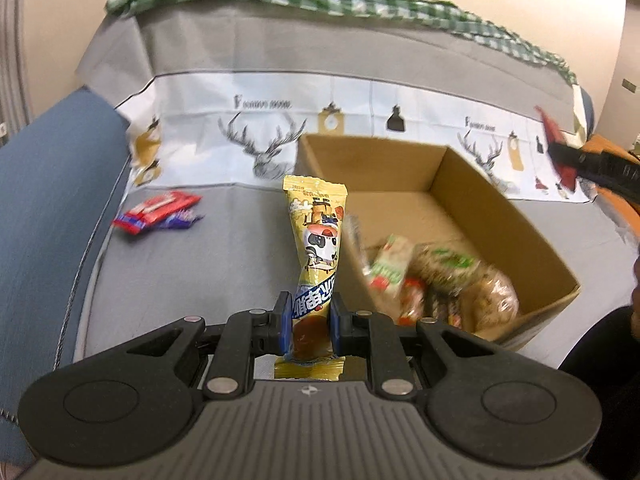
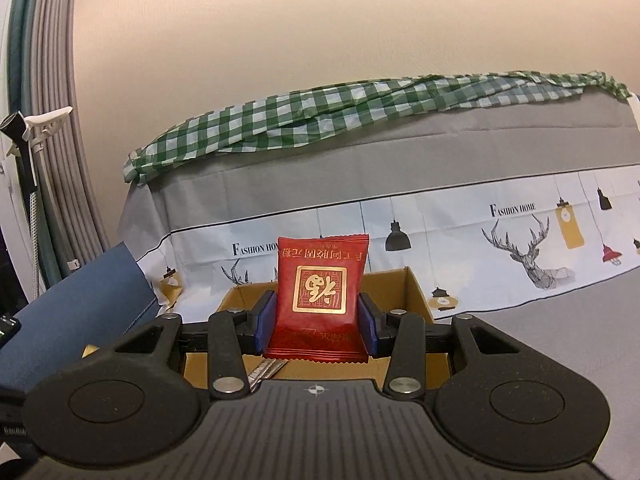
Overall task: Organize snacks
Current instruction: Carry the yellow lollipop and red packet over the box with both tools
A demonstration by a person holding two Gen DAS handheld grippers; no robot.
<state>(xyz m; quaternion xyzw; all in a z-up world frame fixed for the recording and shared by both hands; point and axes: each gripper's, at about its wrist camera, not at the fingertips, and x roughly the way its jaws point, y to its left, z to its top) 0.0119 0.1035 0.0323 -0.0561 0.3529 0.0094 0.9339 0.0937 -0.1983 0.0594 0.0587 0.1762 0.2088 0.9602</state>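
Grey cloth (image 1: 192,264) covers the surface under the cardboard box (image 1: 472,200). Left hand-held gripper (image 1: 309,322) pinches a yellow snack packet (image 1: 316,240) just left of the box; right hand-held gripper (image 2: 316,322) clamps a red packet (image 2: 320,292) above the box.

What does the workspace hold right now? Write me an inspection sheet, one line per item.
Surface: grey cloth with a deer-print band over the seat.
Job's things: cardboard box, open, several snack packs inside; yellow snack pack and red snack pack held; red and blue wrappers lie loose left of the box.
Clutter: green checked cloth bunched along the top.
Grippers: left gripper shut on the yellow pack; right gripper shut on the red pack, above the box.
Cables: thin cord along the blue cushion's edge.
Surroundings: beige wall, grey curtain at left.
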